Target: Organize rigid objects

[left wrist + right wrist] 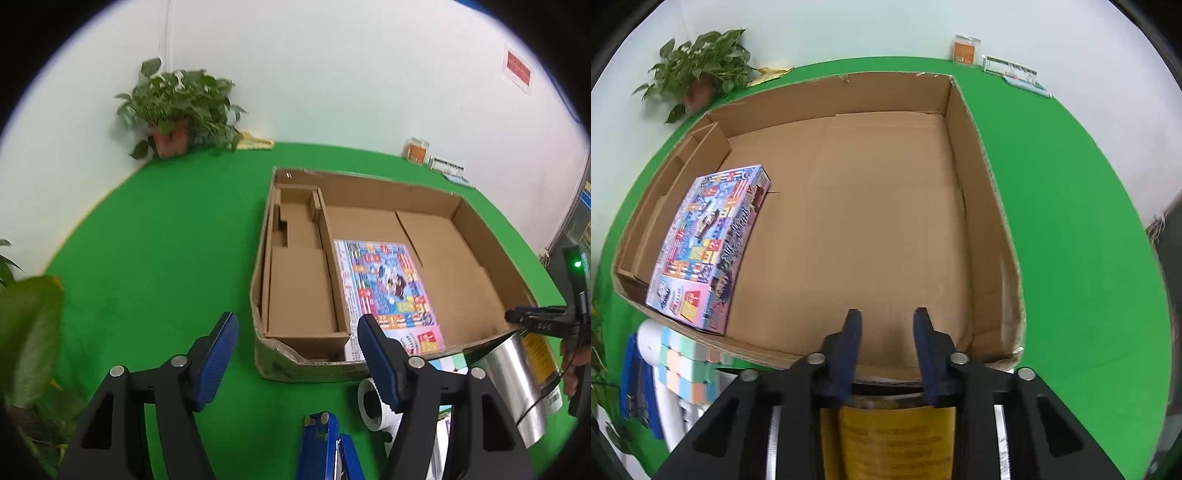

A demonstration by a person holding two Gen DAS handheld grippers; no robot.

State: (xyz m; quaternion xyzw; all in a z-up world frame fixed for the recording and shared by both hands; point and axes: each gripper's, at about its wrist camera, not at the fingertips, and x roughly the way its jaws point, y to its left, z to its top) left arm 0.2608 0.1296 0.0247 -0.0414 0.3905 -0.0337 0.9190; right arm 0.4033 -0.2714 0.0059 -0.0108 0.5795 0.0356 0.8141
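Note:
A shallow cardboard box [476, 218] lies on the green table, with a colourful flat game box [388, 291] inside; both also show in the right wrist view, the cardboard box [982, 206] and the game box [709, 243]. My left gripper [295, 343] is open and empty, above the table at the box's near left corner. My right gripper [886, 325] is over a silver can with a yellow label [894, 435], just outside the box's near wall; its fingers straddle the can's top. The can also shows in the left wrist view [517, 376].
A blue stapler [325, 443], a white cylinder object [376, 402] and a pastel cube [687, 365] lie in front of the box. A potted plant [173, 107] stands at the back left; a jar [417, 149] and a small rack [447, 166] stand at the back right. Leaves [26, 325] hang at the left.

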